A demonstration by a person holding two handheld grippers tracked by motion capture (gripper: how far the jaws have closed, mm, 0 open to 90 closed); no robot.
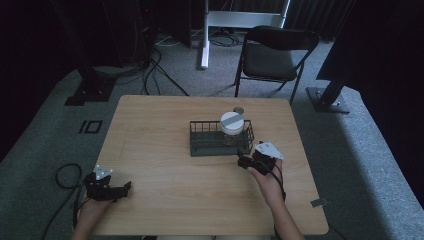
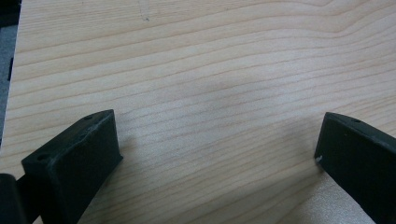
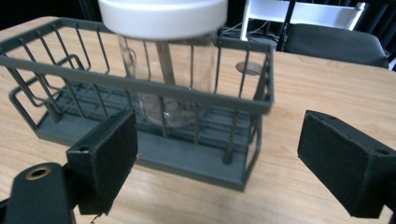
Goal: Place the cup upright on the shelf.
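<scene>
My right gripper (image 3: 217, 158) gapes wide, holding nothing, just before the basket (image 3: 154, 86); the jar (image 3: 163, 60) stands upright inside at its right end. My left gripper (image 2: 217, 154), wide and empty, hovers over bare table (image 2: 210, 70).

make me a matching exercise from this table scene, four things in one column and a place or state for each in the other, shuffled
Things:
1. jar
2. wire basket
3. left gripper
4. right gripper

Places or states:
A. open over bare wood near the table's front left corner
B. dark grey, standing at the middle of the table
C. open, just in front of the basket's right end
D. clear with a white lid, standing in the basket's right end

Pairs: 1-D, 2-B, 3-A, 4-C
</scene>
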